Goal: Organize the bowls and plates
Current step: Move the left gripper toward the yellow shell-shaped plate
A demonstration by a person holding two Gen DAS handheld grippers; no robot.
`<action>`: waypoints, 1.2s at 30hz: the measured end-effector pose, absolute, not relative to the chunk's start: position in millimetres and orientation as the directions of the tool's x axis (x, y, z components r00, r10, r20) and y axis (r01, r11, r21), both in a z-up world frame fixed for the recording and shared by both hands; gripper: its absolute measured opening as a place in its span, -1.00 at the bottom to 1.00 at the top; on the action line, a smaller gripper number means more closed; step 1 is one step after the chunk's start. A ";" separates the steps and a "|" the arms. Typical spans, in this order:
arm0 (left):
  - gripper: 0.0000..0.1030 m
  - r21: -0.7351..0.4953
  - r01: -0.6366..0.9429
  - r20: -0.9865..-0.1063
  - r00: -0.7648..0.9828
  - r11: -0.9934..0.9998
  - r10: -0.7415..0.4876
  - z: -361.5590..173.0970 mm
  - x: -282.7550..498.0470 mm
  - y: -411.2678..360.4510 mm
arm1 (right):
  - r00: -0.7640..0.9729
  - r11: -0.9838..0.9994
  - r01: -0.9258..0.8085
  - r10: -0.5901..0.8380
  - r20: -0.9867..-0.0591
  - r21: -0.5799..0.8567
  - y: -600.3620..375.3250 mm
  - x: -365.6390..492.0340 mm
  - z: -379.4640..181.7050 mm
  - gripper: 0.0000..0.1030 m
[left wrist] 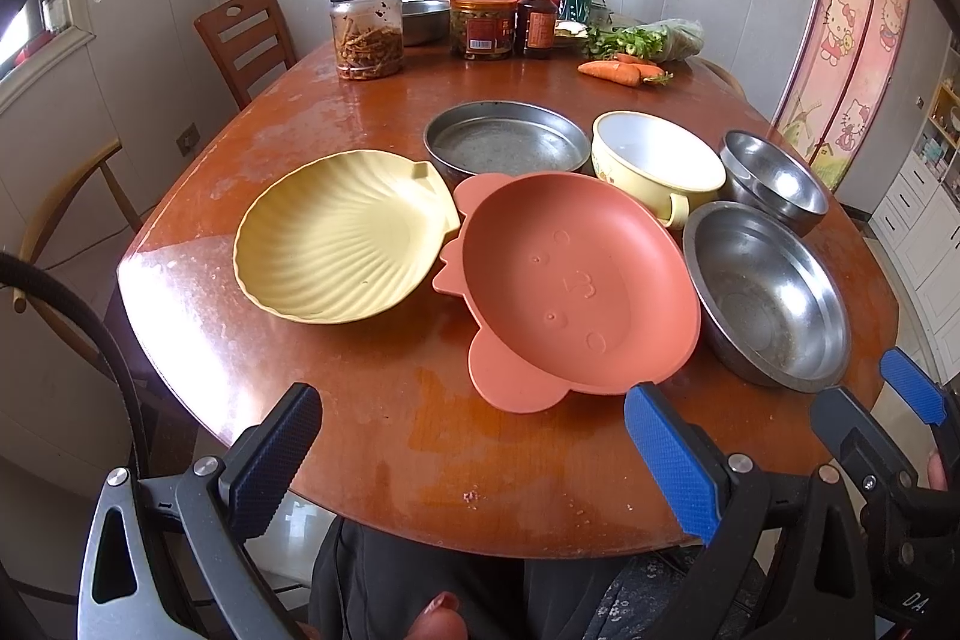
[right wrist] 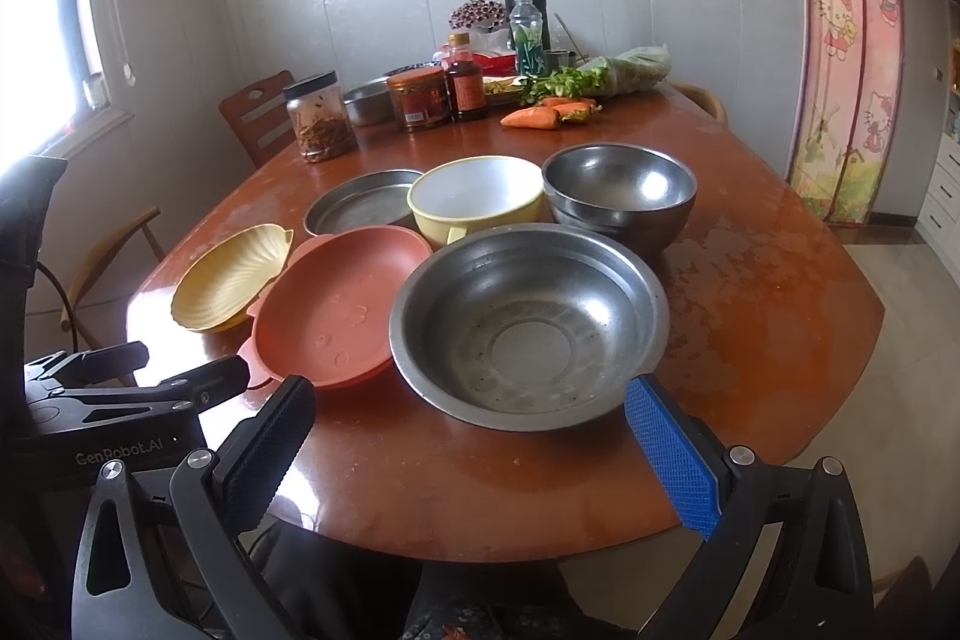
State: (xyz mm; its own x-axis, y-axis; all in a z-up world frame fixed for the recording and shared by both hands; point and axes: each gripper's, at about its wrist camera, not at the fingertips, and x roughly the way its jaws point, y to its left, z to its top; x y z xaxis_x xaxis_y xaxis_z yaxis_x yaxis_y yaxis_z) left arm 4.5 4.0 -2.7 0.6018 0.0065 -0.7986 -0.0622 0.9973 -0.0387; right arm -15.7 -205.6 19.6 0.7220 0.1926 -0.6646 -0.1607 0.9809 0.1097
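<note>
Plates: three on table (left wrist: 372, 436) — yellow shell plate (left wrist: 342, 238) at left, hinge end toward far right; orange animal plate (left wrist: 570, 286) with long axis near-to-far, slightly diagonal; round metal pan (left wrist: 507, 138) behind.
Bowls: four — yellow handled bowl (right wrist: 477, 196), large steel bowl (right wrist: 528, 322), two nested steel bowls (right wrist: 621, 190).
Left hand-held gripper (left wrist: 474, 460): level, low over near edge, fingers wide apart, holding nothing.
Right hand-held gripper (right wrist: 471, 451): same pose, spread apart, facing large steel bowl.

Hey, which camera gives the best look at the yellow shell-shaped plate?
The left wrist view. There the yellow shell-shaped plate sits large and nearly face-on, its ribs and whole rim visible. In the right wrist view the same plate is smaller, off to the left, seen at a shallow angle, partly hidden behind the orange plate.
</note>
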 end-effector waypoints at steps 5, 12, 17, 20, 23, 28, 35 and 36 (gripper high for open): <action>0.98 -0.038 -0.062 -0.799 0.601 0.997 0.007 -1.9 4.4 5.6 | 0.720 0.981 -0.161 0.194 -0.666 0.111 -205.6 -15.7 19.6 0.99; 0.98 -0.036 -0.063 -0.796 0.605 0.997 0.009 0.8 2.4 7.3 | 0.722 0.980 -0.167 0.198 -0.663 0.110 -204.3 -15.3 20.6 0.99; 0.98 -0.035 -0.063 -0.794 0.608 0.997 0.011 2.5 1.2 7.1 | 0.724 0.979 -0.169 0.200 -0.661 0.111 -203.1 -15.3 21.0 0.99; 0.98 -0.037 -0.064 -0.793 0.609 0.997 0.009 2.8 1.0 8.2 | 0.726 0.978 -0.173 0.204 -0.656 0.114 -201.9 -17.1 22.2 0.99; 0.98 -0.037 -0.064 -0.792 0.610 0.997 0.010 3.0 1.0 8.8 | 0.726 0.977 -0.176 0.211 -0.654 0.119 -200.3 -18.0 23.7 0.99; 0.98 -0.045 -0.071 -0.789 0.615 0.996 0.008 3.8 0.2 15.0 | 0.726 0.975 -0.186 0.221 -0.651 0.124 -194.2 -18.2 26.0 1.00; 0.98 -0.062 -0.094 -0.786 0.618 0.994 0.009 3.1 -1.0 30.7 | 0.717 0.967 -0.222 0.247 -0.652 0.123 -176.8 -17.4 27.9 1.00; 0.98 -0.064 -0.096 -0.786 0.618 0.993 0.009 2.3 -1.5 33.1 | 0.714 0.966 -0.227 0.252 -0.653 0.124 -173.8 -17.2 27.7 1.00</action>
State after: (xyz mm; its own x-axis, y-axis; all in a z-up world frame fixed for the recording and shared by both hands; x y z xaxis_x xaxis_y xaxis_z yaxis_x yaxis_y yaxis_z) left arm -1.5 33.1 2.3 0.6183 0.0093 -0.7859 -0.0960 0.9933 -0.0637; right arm -17.2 -173.8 27.7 0.7143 0.2516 -0.6530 -0.2270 0.9660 0.1239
